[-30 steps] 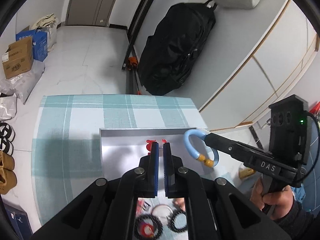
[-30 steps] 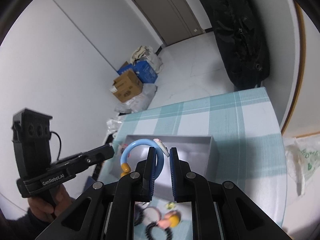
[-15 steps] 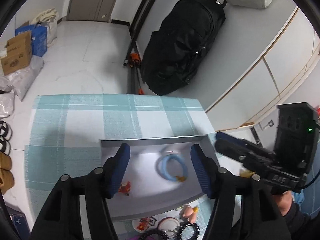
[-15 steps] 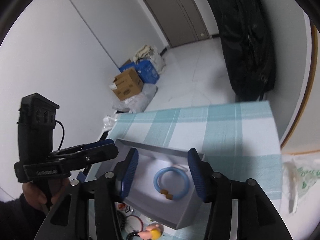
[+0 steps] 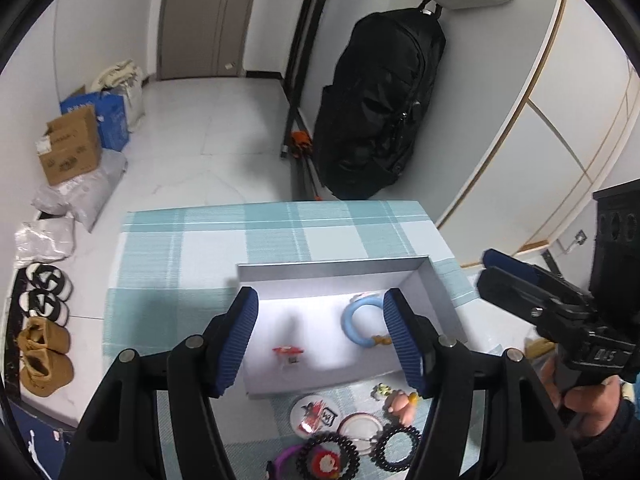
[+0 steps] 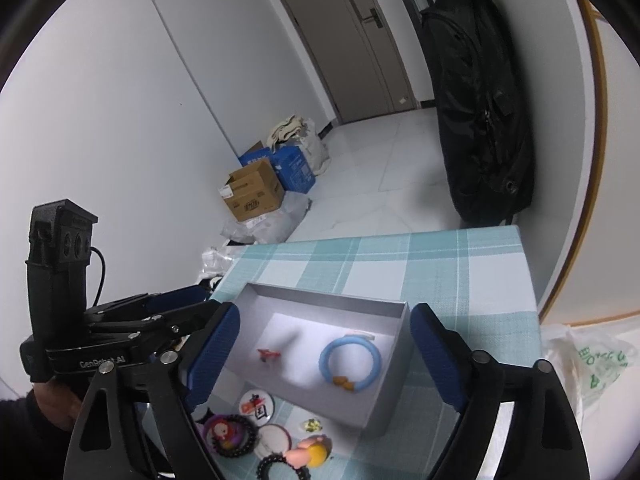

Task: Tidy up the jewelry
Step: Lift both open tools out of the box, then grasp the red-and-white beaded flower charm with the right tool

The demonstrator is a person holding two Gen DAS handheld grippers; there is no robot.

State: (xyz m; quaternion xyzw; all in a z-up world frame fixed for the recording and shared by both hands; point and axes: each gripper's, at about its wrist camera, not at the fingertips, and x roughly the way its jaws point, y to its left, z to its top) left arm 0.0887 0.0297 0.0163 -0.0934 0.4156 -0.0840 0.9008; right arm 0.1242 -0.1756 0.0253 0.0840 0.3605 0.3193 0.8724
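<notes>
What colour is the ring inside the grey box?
Light blue ring, with small orange beads; clearest in the right wrist view.

A pale blue bracelet (image 6: 350, 363) with amber beads is laid flat in the open grey box (image 6: 384, 412), a small red trinket (image 6: 267, 355) apart beside it. Round badges (image 6: 256, 403) and black beaded bands (image 5: 396, 446) are scattered on the desk just before the box.

We see a black backpack (image 5: 376, 108) leaning against the wall beside a brown door (image 6: 352, 40). A cardboard box (image 5: 70, 146) sits just beside a blue box (image 5: 110, 118), and shoes (image 5: 44, 320) line the floor.
</notes>
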